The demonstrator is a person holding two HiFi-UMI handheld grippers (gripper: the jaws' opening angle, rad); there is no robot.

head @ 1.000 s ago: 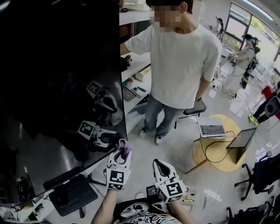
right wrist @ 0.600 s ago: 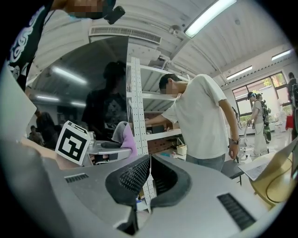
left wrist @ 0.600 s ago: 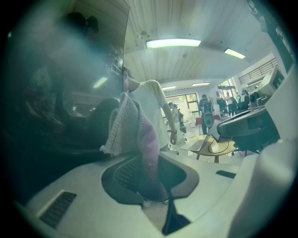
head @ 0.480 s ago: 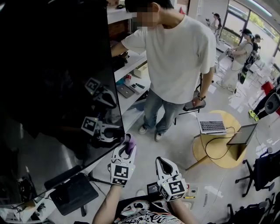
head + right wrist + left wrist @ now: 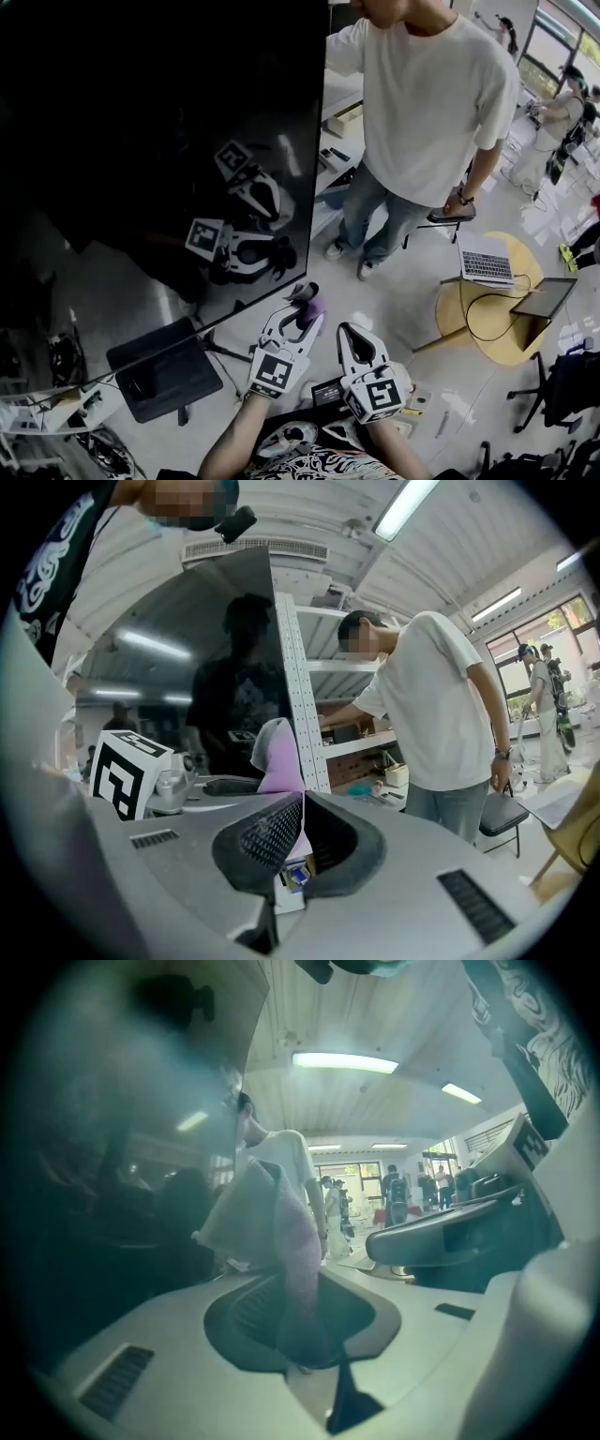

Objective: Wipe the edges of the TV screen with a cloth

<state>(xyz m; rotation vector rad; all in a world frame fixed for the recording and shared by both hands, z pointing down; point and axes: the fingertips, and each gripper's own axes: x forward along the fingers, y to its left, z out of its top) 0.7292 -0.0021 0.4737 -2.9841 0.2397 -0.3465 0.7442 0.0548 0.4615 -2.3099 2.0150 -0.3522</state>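
Left tongs (image 5: 300, 312): clenched on purple cloth (image 5: 315, 303).
Cloth: just beside lower corner of TV screen (image 5: 159, 141).
Right tongs (image 5: 351, 330): pressed together, holding nothing.

The cloth (image 5: 312, 307) is lilac, the TV screen (image 5: 141, 141) glossy black, the bystander's shirt (image 5: 431, 103) white.

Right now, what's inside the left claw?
The left claw is shut on a purple cloth, which sticks out past the tips. The pinched part itself is covered by the jaws.

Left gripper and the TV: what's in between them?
The purple cloth, pinched in the left gripper, sticks out toward the TV, as the head view shows.
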